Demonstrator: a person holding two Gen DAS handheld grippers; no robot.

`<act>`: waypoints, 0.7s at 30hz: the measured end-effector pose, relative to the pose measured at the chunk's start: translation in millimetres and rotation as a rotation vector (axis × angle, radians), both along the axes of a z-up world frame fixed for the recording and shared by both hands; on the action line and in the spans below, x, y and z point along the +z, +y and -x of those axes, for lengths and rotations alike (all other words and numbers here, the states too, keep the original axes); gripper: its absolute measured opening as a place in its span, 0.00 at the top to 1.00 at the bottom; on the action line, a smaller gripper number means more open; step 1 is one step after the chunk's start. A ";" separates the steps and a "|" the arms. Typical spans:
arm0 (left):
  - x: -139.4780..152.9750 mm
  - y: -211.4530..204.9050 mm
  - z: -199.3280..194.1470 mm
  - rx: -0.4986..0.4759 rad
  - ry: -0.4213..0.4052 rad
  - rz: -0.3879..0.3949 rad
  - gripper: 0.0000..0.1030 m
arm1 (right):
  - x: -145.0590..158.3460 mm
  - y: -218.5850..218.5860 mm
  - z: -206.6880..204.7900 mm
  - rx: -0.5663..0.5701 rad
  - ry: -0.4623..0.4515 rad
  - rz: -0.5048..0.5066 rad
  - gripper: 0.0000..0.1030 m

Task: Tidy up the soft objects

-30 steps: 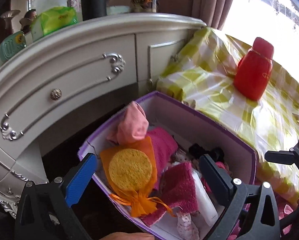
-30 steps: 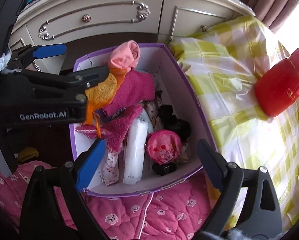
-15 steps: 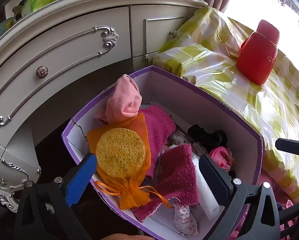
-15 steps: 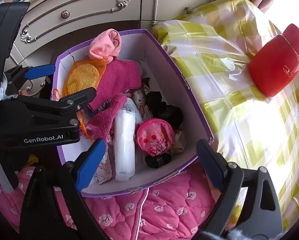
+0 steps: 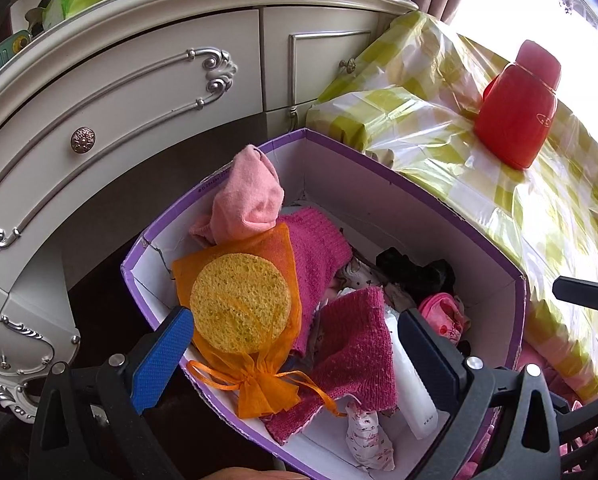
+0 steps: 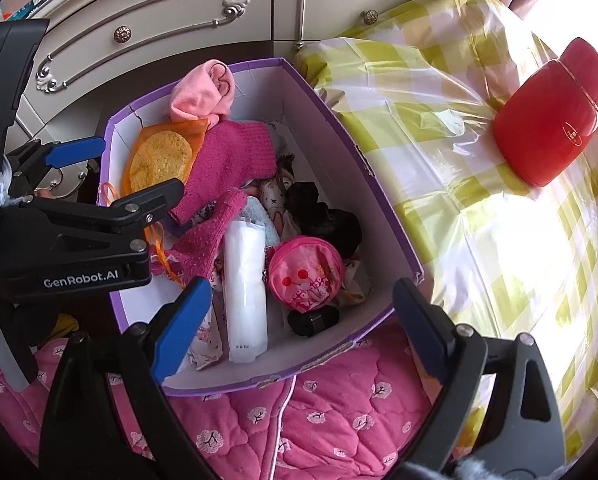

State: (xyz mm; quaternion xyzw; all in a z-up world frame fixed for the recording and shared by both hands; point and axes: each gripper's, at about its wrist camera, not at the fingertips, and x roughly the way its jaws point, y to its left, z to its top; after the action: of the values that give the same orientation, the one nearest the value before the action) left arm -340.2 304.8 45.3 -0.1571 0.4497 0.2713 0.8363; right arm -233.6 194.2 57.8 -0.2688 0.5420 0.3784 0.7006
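A purple-rimmed white box (image 5: 415,196) (image 6: 379,192) holds soft things: a yellow sponge in an orange mesh bag (image 5: 241,308) (image 6: 159,156), a pale pink sock (image 5: 247,200) (image 6: 203,94), magenta knit gloves (image 5: 355,356) (image 6: 231,160), a white pad (image 6: 245,280), a round pink pouch (image 6: 305,274) and dark cloth (image 6: 323,220). My left gripper (image 5: 295,344) (image 6: 115,170) hangs open over the box's left side, above the sponge bag. My right gripper (image 6: 303,320) is open over the box's near edge, nothing between its fingers.
A cream dresser with silver handles (image 5: 147,76) stands behind the box. To the right lies a yellow-checked plastic cover (image 6: 479,160) with a red container (image 5: 515,116) (image 6: 551,120) on it. A pink quilt (image 6: 319,412) lies under the box's near side.
Both grippers have drawn back and risen from the box, so more of it and the dresser shows. The sponge bag lies in the box, free of the left fingers.
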 end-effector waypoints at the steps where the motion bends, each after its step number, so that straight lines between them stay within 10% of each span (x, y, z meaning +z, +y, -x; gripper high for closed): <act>1: 0.0 0.0 0.0 0.000 0.000 0.000 0.00 | 0.0 0.1 0.0 0.000 0.001 0.000 0.09; 21: -4.8 -0.1 -2.4 -0.009 0.010 0.014 0.00 | -3.5 -2.0 -0.3 0.002 0.014 0.002 0.09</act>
State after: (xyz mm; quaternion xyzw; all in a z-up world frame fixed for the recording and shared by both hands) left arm -337.8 304.7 40.5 -0.1596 0.4565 0.2653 0.8341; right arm -233.3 192.2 54.3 -0.2674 0.5470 0.3802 0.6963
